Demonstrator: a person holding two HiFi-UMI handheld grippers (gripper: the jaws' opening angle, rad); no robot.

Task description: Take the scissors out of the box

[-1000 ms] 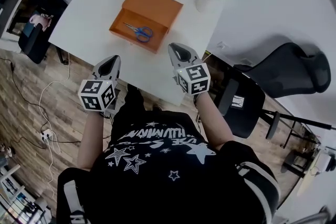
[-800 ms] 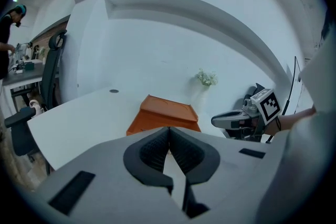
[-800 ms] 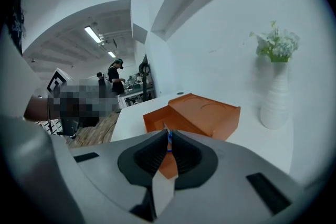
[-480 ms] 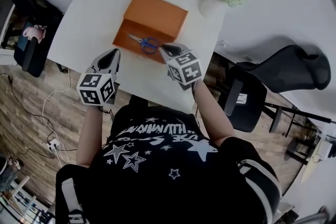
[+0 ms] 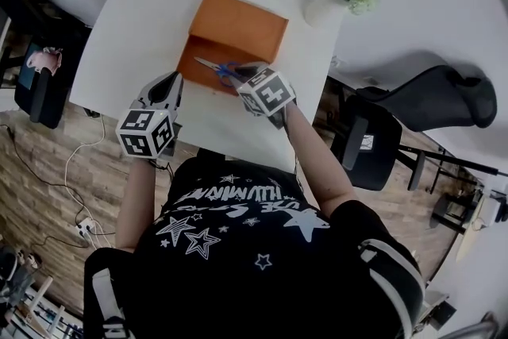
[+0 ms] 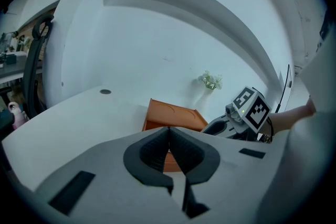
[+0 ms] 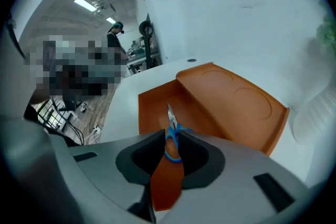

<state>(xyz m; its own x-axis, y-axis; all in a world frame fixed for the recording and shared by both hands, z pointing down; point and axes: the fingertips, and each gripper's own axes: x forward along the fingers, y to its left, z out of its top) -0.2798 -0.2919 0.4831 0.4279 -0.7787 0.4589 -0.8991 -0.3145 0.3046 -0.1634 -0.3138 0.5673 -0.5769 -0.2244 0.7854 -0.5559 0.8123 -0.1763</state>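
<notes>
Right gripper (image 7: pixel 169 137) lined up over the scissors (image 7: pixel 170 119) in the box (image 7: pixel 149 107)
My jaws stand apart, straddling the blue handles; the scissors lie flat on the box floor. I should sink straight, pinch both handles together, then lift level. My left gripper (image 6: pixel 168 131) waits closed, empty.

The box (image 5: pixel 238 32) sits on the tabletop (image 5: pixel 135 36), scissors (image 5: pixel 213 67) inside, a flower vase (image 5: pixel 321 8) beside its far right corner. The right gripper (image 5: pixel 242 74) hangs over the scissors, the left gripper (image 5: pixel 171 81) nearer the front edge.

White table (image 5: pixel 131 32) with orange box (image 5: pixel 238 26), white vase (image 5: pixel 320 9)
</notes>
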